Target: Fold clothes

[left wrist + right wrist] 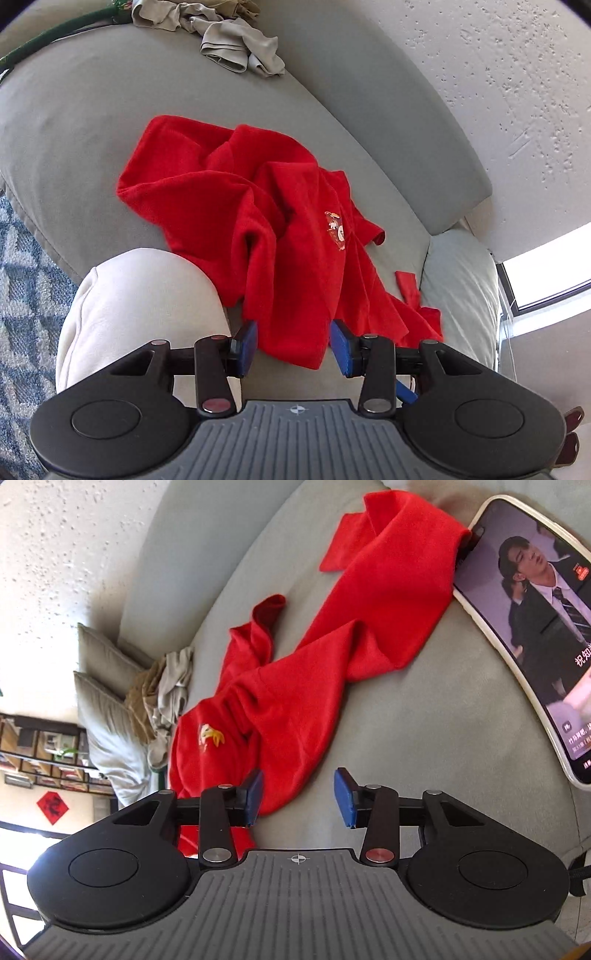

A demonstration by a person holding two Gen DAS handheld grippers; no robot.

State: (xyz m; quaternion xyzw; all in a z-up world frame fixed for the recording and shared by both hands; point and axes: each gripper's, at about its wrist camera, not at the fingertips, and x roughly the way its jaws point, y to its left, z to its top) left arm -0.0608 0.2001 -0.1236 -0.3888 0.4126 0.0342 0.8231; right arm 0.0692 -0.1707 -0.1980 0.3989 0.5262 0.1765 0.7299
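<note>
A crumpled red shirt [266, 221] sprawls mid-frame across a grey sofa [92, 147]; left claw [293, 343] and right claw [298, 797] both gape, gripping nothing.

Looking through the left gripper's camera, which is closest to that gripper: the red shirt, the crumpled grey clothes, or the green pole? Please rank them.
From the left gripper:
1. Red shirt, right at the fingertips, on the sofa seat.
2. Crumpled grey clothes, far up the seat.
3. Green pole, beyond, upper left corner.

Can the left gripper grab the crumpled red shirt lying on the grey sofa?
Probably yes. The left gripper has its jaws apart, right over the near hem of the crumpled red shirt, and nothing lies between them on the grey sofa.
</note>
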